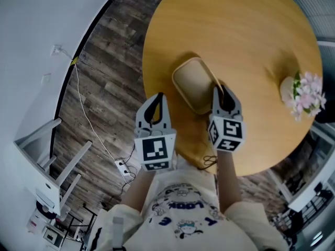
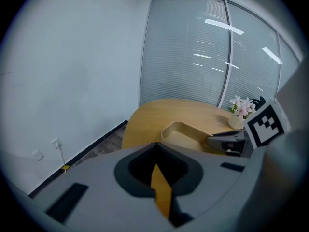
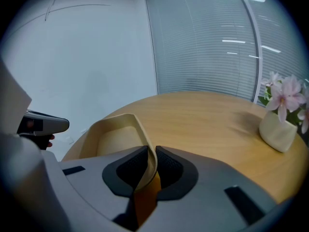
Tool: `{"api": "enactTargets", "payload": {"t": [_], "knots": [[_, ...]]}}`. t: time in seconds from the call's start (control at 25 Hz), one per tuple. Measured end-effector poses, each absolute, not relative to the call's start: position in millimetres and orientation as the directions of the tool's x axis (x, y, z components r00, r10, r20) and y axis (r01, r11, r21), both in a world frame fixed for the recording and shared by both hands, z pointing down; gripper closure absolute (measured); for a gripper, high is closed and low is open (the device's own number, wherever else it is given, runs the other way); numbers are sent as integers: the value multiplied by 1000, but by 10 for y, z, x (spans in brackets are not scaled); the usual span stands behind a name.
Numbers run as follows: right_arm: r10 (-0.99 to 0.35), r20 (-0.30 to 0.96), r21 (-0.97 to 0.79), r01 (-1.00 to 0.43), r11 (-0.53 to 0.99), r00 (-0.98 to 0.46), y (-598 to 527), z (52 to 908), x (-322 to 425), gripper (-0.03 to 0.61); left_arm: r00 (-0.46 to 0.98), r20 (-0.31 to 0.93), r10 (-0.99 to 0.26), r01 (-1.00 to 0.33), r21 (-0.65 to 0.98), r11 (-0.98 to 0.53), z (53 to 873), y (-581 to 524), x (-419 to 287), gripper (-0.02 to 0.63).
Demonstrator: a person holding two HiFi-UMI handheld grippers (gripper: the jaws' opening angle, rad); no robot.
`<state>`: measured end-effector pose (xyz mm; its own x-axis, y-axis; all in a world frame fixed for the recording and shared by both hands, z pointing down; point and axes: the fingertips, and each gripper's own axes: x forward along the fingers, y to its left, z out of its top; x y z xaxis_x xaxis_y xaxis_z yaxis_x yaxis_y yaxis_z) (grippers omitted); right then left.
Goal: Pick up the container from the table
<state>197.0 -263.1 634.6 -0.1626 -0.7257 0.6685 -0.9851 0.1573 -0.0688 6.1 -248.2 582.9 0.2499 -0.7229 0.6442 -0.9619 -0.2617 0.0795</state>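
- Container (image 1: 192,82): beige, shallow, open-topped, nothing visible inside. It is at the near side of the round wooden desk (image 1: 241,30), right in front of me. I can't tell from any view if its base is flat on the desk or raised.
- Right tongs (image 1: 220,91): pinching the container's near right rim. In the right gripper view the thin wall (image 3: 145,144) runs between the two dark pads (image 3: 169,170), which are pressed on it from both sides.
- Left tongs (image 1: 158,99): pressed together with nothing between them. The left gripper view shows the pads meeting (image 2: 155,148), with only a sliver of desk colour below the tips.
- The left tongs are just left of the container without touching it, hanging about over the desk's edge with the floor (image 1: 112,72) beneath.
- In the left gripper view I see the container (image 2: 186,137) ahead and to the right, and the right tongs' marker cube (image 2: 264,124) beyond it.
- Vase with pink flowers (image 1: 305,94): upright at the desk's right edge, well apart from the container. It also shows at the right of the right gripper view (image 3: 279,122).
- Floor is dark wood planks. A white cable (image 1: 86,114) trails across it to a power strip (image 1: 123,167) near my left side.
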Motion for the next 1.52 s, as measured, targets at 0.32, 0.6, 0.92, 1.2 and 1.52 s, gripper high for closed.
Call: {"api": "enactTargets", "payload": {"t": [0.32, 0.6, 0.92, 1.2, 1.52], "knots": [[-742, 653, -76, -988, 135, -151, -2648, 6248, 1919, 549, 240, 632, -736, -966, 80, -246, 5753, -2492, -46, 611], [-775, 614, -96, -989, 115, -150, -2626, 5994, 1816, 555, 237, 598, -765, -968, 79, -238, 5554, -2449, -147, 611], [-829, 543, -98, -990, 97, -135, -2514, 5520, 1651, 555, 251, 526, -813, -966, 76, -249, 5155, -2382, -272, 611], [-881, 459, -87, -993, 80, -111, -2442, 4992, 1529, 555, 272, 433, -860, -961, 73, -267, 4685, -2364, -346, 611], [-930, 355, -74, -995, 72, -94, -2369, 4417, 1503, 555, 272, 330, -904, -962, 59, -267, 4196, -2290, -425, 611]]}}
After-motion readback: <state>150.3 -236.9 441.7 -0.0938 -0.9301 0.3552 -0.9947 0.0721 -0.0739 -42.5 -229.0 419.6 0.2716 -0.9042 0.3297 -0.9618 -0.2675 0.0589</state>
